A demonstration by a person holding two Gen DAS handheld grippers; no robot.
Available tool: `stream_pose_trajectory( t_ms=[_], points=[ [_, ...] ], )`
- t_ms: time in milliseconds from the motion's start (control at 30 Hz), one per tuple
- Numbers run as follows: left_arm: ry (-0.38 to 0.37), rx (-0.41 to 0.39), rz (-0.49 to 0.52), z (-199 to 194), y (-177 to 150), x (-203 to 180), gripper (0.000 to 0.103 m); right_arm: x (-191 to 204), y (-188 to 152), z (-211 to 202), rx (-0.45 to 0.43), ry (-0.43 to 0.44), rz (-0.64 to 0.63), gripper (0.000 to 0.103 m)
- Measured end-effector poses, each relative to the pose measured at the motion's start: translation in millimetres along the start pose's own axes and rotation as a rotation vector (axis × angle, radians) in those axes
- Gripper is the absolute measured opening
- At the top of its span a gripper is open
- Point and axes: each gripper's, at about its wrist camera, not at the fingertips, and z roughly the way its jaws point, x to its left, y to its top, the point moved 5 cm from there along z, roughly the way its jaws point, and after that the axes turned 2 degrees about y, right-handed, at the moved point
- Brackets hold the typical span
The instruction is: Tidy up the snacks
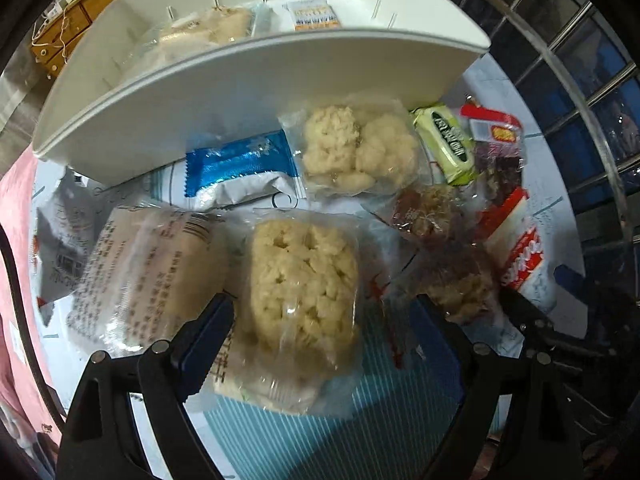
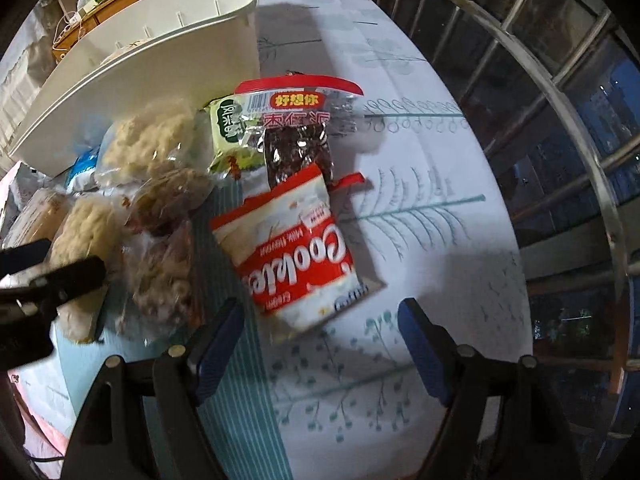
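Many wrapped snacks (image 1: 304, 292) on patterned tablecloth (image 2: 420, 160), barred window (image 2: 560, 100) beside

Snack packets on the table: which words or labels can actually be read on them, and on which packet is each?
"Cookies", seen upside down: red and white packet.
"好想你", yellow characters on a red patch: clear packet of dark red fruit.
Large white characters on the green packet: too distorted to read.
Dense small print and barcode on the pale wrapped cake: too small.
Orange and white sachet in the white bin: blurred.
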Motion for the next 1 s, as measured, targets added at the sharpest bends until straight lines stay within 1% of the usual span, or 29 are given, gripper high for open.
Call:
stream_pose_trajectory(
  t_ms=[67, 233, 333, 433, 467, 567, 633, 733, 767, 800, 867, 1000],
  points=[
    [0.020, 0.010, -0.013, 8.3, 1.1, -0.4, 0.089, 2.1, 3.5, 5.1, 0.011, 0.004, -0.018, 0.080],
    [0.072, -0.019, -0.049, 18.4, 2.0, -0.9, 0.089, 7.6, 8.5, 12.6, 0.026, 0.027, -0.068, 0.080],
    [0.132, -0.041, -0.039, 23.8, 2.6, -2.0, 0.089, 9.6, 14.1, 17.5, 0.031, 0.044, -0.098, 0.080],
    [0.145, -0.055, -0.058, 26.5, 2.0, -2.7, 0.089, 11.7, 17.2, 20.7, 0.040, 0.066, -0.130, 0.080],
    [0.148, -0.072, -0.070, 26.7, 2.7, -1.7, 0.089, 12.4, 18.4, 22.0, 0.045, 0.072, -0.142, 0.080],
    [0.168, -0.080, -0.086, 29.6, 2.3, -6.2, 0.088, 13.0, 23.0, 24.5, 0.047, 0.082, -0.172, 0.080],
    [0.182, -0.084, -0.109, 29.5, -0.7, -9.5, 0.085, 13.4, 26.2, 25.0, 0.044, 0.088, -0.193, 0.080],
    [0.186, -0.084, -0.157, 29.7, 0.5, -8.3, 0.077, 12.0, 31.6, 27.1, 0.041, 0.097, -0.225, 0.080],
    [0.173, -0.080, -0.174, 30.2, 0.5, -7.5, 0.073, 12.5, 32.4, 27.0, 0.039, 0.101, -0.239, 0.080],
    [0.149, -0.075, -0.213, 31.0, -0.4, -6.5, 0.070, 12.9, 33.1, 27.0, 0.038, 0.104, -0.249, 0.080],
    [0.135, -0.073, -0.252, 30.9, -3.1, -2.9, 0.068, 12.4, 34.5, 27.5, 0.040, 0.108, -0.264, 0.080],
    [0.134, -0.077, -0.278, 31.7, -5.3, -4.8, 0.060, 15.9, 33.8, 27.3, 0.044, 0.116, -0.304, 0.078]
  ],
)
